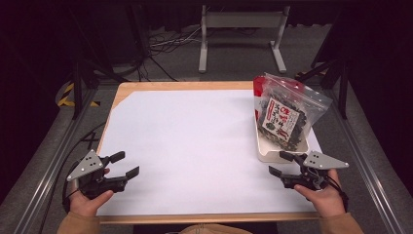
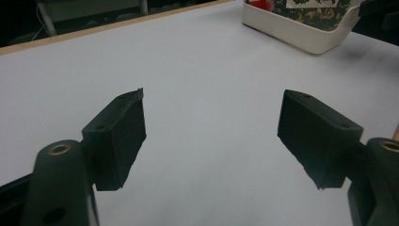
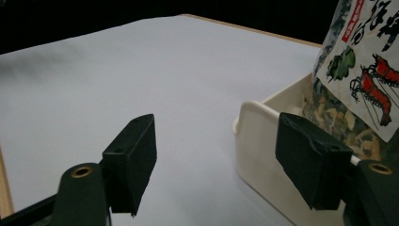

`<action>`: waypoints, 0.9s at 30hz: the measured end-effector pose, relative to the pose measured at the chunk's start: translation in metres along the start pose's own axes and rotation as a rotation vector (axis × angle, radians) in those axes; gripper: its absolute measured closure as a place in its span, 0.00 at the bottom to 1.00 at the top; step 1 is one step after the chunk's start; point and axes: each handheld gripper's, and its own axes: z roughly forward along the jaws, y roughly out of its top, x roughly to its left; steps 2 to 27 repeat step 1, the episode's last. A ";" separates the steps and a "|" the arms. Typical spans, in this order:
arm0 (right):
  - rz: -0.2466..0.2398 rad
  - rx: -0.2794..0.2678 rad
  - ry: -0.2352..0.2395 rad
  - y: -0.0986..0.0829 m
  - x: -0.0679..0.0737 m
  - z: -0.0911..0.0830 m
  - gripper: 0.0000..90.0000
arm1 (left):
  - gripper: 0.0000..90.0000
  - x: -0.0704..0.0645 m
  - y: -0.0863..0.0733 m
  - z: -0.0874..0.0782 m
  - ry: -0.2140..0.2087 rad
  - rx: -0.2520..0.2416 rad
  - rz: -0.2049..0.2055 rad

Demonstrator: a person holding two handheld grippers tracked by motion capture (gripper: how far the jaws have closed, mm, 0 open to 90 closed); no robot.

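Observation:
A clear zip bag of dark dried food [image 1: 286, 111] with a red top and a white shrimp label leans in a white tray [image 1: 266, 153] at the table's right side. My right gripper [image 1: 280, 163] rests open just in front of the tray's near end. Its right jaw overlaps the tray [image 3: 263, 146] and bag [image 3: 362, 70] in the right gripper view. My left gripper [image 1: 124, 164] sits open at the near left, jaws empty over the white sheet. The left gripper view looks past the gripper [image 2: 211, 127] to the tray [image 2: 301, 33] far off.
A white sheet [image 1: 195, 146] covers most of the wooden table [image 1: 156, 86]. Beyond the far edge stands a grey metal frame [image 1: 241, 36] amid floor cables. Metal rails run along both sides of the table.

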 end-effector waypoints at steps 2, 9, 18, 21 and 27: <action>0.000 0.000 0.000 0.000 0.000 0.000 0.33 | 0.27 0.000 0.000 0.000 0.002 0.003 0.000; 0.000 0.000 0.000 0.000 0.000 0.000 0.33 | 0.27 0.000 0.000 0.000 0.002 0.003 0.000; 0.000 0.000 0.000 0.000 0.000 0.000 0.33 | 0.27 0.000 0.000 0.000 0.002 0.003 0.000; 0.000 0.000 0.000 0.000 0.000 0.000 0.33 | 0.27 0.000 0.000 0.000 0.002 0.003 0.000; 0.000 0.000 0.000 0.000 0.000 0.000 0.33 | 0.27 0.000 0.000 0.000 0.002 0.003 0.000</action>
